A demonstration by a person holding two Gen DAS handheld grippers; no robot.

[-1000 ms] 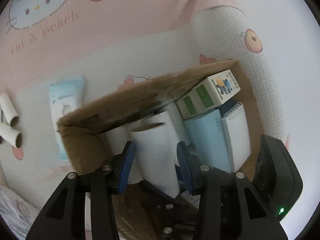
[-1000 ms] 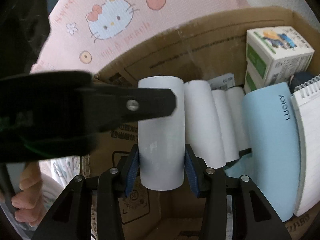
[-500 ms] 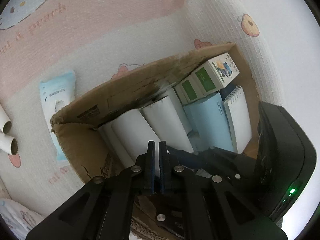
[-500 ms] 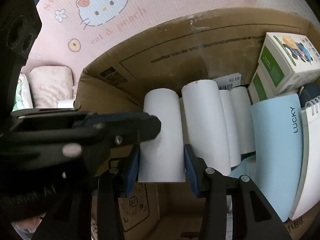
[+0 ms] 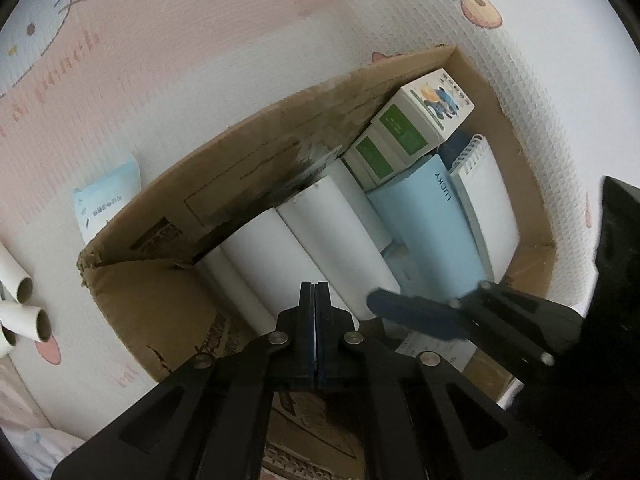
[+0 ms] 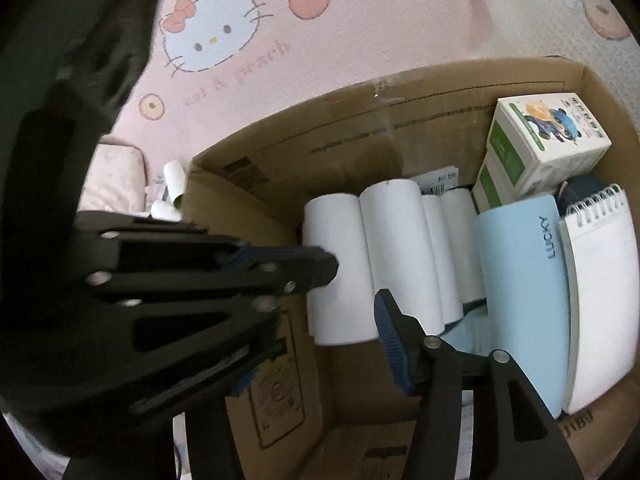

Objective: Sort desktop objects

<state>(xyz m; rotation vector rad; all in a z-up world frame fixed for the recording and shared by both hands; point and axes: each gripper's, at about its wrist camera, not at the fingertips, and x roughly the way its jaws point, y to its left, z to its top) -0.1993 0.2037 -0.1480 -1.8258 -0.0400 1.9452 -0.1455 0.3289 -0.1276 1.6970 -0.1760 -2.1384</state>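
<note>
A cardboard box (image 5: 260,160) (image 6: 400,120) holds several white paper tubes (image 5: 288,264) (image 6: 340,276), a light blue LUCKY case (image 5: 432,220) (image 6: 520,280), a spiral notepad (image 5: 488,196) (image 6: 600,280) and green-and-white cartons (image 5: 416,120) (image 6: 540,144). My left gripper (image 5: 315,300) is shut and empty above the tubes; it also shows in the right wrist view (image 6: 312,268). My right gripper (image 6: 328,352) is open and empty just in front of the leftmost tube; its left finger is hidden behind the left gripper. One blue pad (image 5: 400,308) of it shows in the left wrist view.
The box sits on a pink and white Hello Kitty cloth (image 5: 200,40) (image 6: 280,20). Loose white tubes (image 5: 24,312) (image 6: 172,184) and a light blue packet (image 5: 104,196) lie on the cloth left of the box. A pink tissue pack (image 6: 116,176) lies further left.
My right gripper has opened and let go of the white tube, which now lies in the box with the others. My left gripper shut empty and drew back.
</note>
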